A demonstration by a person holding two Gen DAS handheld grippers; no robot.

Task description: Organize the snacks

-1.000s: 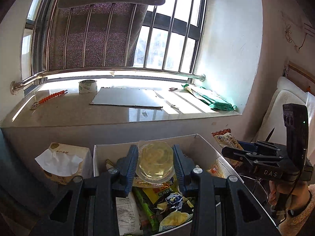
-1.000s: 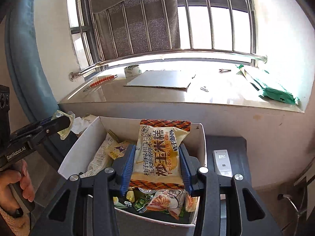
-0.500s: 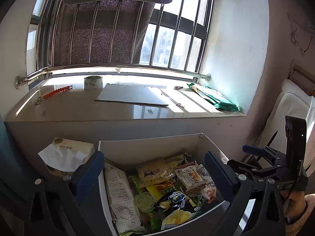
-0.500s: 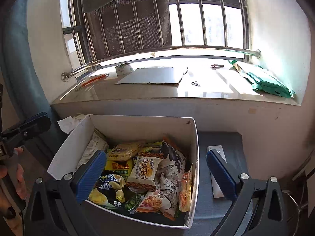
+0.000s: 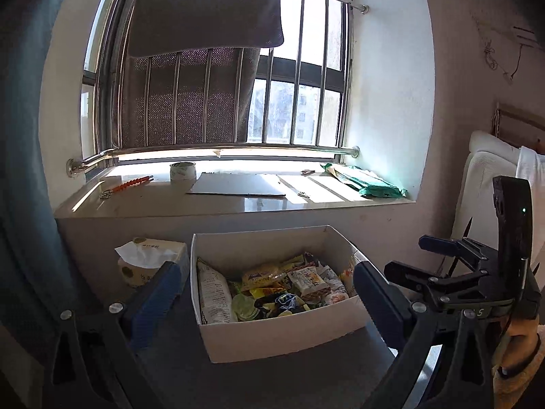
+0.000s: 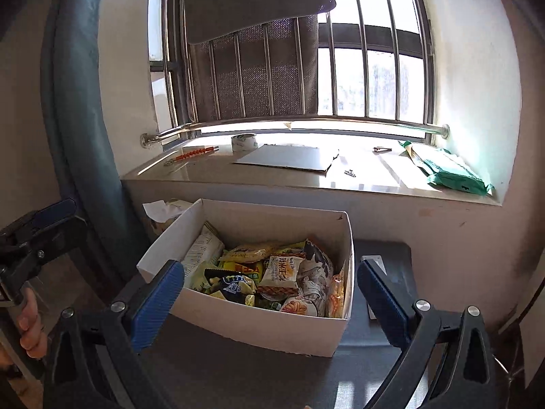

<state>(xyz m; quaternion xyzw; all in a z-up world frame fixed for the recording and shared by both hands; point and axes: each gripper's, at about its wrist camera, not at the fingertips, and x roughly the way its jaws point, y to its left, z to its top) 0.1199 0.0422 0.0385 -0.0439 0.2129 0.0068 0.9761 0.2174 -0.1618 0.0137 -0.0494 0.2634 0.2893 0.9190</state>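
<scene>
Both the left gripper (image 5: 262, 293) and right gripper (image 6: 269, 293) are wide open and empty near the white box (image 6: 259, 327); snacks (image 6: 272, 272) seem stowed, next find any remaining

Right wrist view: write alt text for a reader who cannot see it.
A white cardboard box full of snack packets sits on a dark table below a sunlit windowsill. The open, empty right gripper frames the box, and the left gripper shows at the left edge.
</scene>
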